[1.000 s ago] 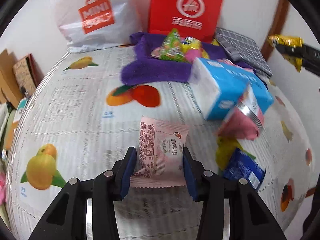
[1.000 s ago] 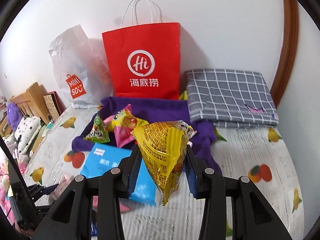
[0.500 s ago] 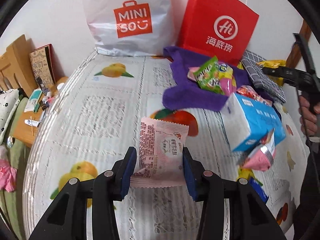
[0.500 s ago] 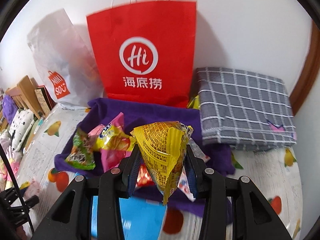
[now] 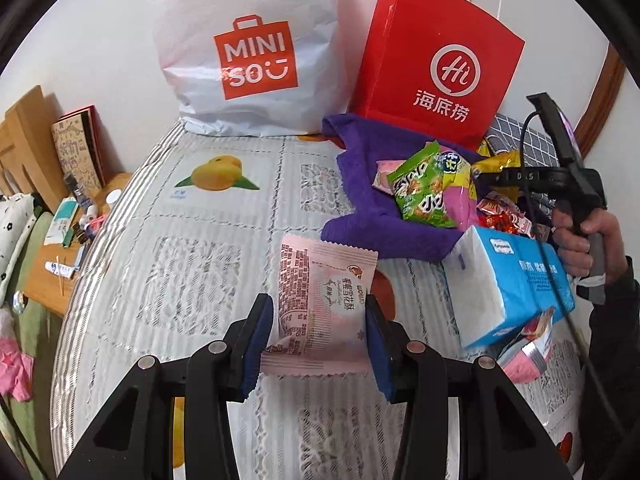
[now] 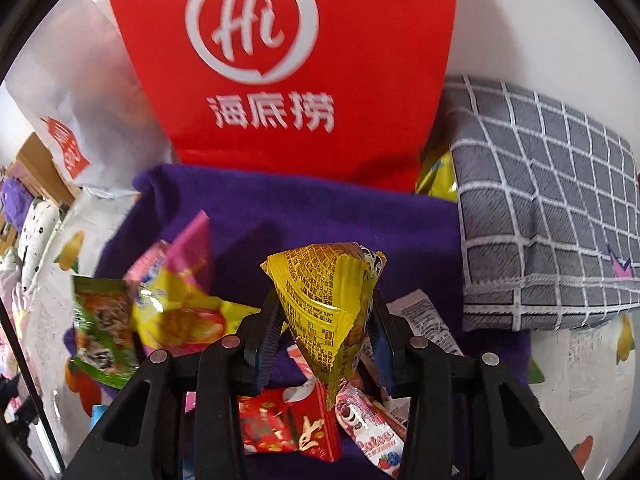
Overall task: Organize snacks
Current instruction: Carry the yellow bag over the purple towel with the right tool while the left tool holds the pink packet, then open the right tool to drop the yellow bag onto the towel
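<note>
While the left tongs [image 5: 316,344] clamp a pink snack packet [image 5: 324,304], the right tongs [image 6: 326,344] pinch a yellow snack packet [image 6: 328,304] above the purple towel [image 6: 320,216], red bag [image 6: 280,60] at twelve o'clock.

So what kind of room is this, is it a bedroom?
Probably a bedroom. The snacks lie on what looks like a bed with a fruit-print cover, a folded checked cloth sits at the wall end, and a small wooden table with tubes stands beside it.

White wall [image 5: 100,40] at back. Big bed [image 5: 180,240] w/ fruit-print cover fills the room. Wood table [image 5: 52,276] on left w/ small stuff on it. Brown wood trim [image 5: 604,96] on right. Soft, even light.
</note>
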The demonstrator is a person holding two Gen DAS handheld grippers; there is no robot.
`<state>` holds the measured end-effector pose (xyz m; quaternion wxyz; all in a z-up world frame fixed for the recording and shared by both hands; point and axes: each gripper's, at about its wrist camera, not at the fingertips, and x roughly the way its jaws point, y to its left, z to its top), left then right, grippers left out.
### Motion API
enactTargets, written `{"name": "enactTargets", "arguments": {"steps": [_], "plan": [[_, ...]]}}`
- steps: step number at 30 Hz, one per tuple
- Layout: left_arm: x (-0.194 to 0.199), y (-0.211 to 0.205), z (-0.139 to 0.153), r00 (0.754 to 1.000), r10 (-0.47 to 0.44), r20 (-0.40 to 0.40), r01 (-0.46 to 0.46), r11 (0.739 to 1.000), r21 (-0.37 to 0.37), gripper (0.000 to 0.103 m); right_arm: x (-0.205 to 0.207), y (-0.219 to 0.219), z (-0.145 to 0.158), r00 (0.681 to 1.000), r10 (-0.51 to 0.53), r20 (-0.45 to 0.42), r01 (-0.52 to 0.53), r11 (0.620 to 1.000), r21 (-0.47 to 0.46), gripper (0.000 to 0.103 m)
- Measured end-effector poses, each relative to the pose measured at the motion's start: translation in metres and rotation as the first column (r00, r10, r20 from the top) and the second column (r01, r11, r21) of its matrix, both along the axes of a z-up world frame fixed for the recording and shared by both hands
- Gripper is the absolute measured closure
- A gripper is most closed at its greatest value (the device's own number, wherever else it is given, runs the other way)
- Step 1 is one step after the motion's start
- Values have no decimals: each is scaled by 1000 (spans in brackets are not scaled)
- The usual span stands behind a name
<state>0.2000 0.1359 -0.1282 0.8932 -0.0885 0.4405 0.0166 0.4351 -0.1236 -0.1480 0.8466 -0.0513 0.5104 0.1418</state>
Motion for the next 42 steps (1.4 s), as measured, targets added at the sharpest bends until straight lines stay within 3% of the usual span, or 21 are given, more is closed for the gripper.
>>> {"name": "enactTargets", "arguments": {"steps": [8, 11, 16, 23, 32, 38, 42], "plan": [[2, -9, 5, 1000, -13, 2, 13, 1000, 11, 60, -4, 10, -6, 996, 79, -45, -80, 996, -35, 61], [1, -13, 10, 1000, -13, 5, 13, 1000, 13, 60, -11, 16, -1, 994, 110, -20, -111, 992, -61, 59], [-2, -24, 21, 1000, -19, 9, 19, 999, 29, 60, -23, 11, 30, 992, 120, 43, -119, 992, -35, 49], [3, -49, 42, 999, -50, 21, 49, 998, 37, 60, -47, -17, 87, 985, 92, 147, -97, 995, 28, 49], [33, -85, 66, 995, -95, 35, 95, 995, -17, 60, -62, -59, 134, 968, 52, 244, -54, 999, 1, 48], [63, -112, 66, 991, -130, 16, 131, 991, -42, 60, -60, -81, 139, 972, 8, 234, -14, 1000, 26, 48], [77, -128, 68, 988, -153, 19, 154, 988, -21, 60, -59, -88, 139, 976, 10, 219, -21, 999, 45, 48]]}}
